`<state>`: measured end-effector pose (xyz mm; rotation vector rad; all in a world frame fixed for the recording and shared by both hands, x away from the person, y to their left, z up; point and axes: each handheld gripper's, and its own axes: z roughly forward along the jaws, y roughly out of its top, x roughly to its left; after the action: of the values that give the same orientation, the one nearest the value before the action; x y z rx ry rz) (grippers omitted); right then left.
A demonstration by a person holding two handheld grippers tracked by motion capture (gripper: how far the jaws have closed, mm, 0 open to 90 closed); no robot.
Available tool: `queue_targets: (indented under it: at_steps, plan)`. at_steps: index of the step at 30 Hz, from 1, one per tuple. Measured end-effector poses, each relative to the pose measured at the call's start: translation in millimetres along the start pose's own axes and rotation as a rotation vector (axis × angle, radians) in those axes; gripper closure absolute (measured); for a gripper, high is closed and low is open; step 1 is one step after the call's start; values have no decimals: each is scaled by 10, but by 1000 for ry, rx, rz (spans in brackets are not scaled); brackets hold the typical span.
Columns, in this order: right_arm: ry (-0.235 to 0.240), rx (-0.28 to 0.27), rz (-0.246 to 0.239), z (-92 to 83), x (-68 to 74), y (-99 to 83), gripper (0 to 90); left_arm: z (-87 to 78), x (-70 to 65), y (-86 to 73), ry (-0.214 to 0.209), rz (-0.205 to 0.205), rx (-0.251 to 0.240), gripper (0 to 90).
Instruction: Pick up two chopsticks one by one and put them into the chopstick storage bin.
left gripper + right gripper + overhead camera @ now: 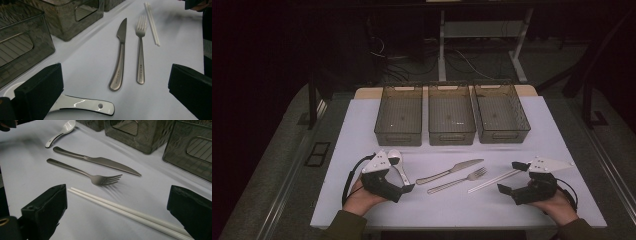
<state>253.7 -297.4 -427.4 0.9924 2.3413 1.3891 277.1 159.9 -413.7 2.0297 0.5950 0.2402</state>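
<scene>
The glossy white ceramic spoon [82,105] lies near the white table's [522,130] front-left corner, between the released left gripper's [404,172] jaws; the right gripper [512,176] gapes over the slim white chopsticks [130,211].

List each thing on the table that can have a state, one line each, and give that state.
Left gripper: open, holding nothing.
Right gripper: open, holding nothing.
Spoon: lying flat by the left gripper.
Knife: lying flat.
Fork: lying flat.
Chopsticks: lying side by side.
Three bins: upright, empty.
</scene>
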Motion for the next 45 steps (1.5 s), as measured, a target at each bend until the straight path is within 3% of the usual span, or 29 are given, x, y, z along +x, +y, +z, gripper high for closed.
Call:
queue_targets:
  at_steps: [15,17,20,21,25,29,30,31,33,39,45]
  plan:
    - [1,27,-9,-2,11,12,51,-6,-7,6,-10,-1,-7,0]
    - [20,53,-16,2,22,24,147,-7,-9,6,-11,-1,-7,0]
    - [30,63,-23,-1,32,34,203,-7,-10,6,-13,0,-7,0]
    - [45,67,-23,-6,43,40,279,-7,-12,7,-14,0,-7,0]
    - [70,89,-22,16,62,43,372,-8,-21,12,-15,-1,-8,0]
    - [91,115,-36,76,95,56,533,-4,-19,12,-18,-2,-8,0]
    - [103,127,-46,112,122,72,612,-3,-17,10,-19,-2,-8,0]
    - [103,127,-46,112,122,72,612,-2,-16,7,-20,-3,-9,0]
    - [117,145,-63,175,161,90,708,-3,-16,4,-20,-8,-9,0]
    - [144,181,-85,284,218,113,829,8,-23,0,-23,-8,-6,0]
    - [148,213,-108,392,253,122,896,14,-24,-6,-25,-11,-6,0]
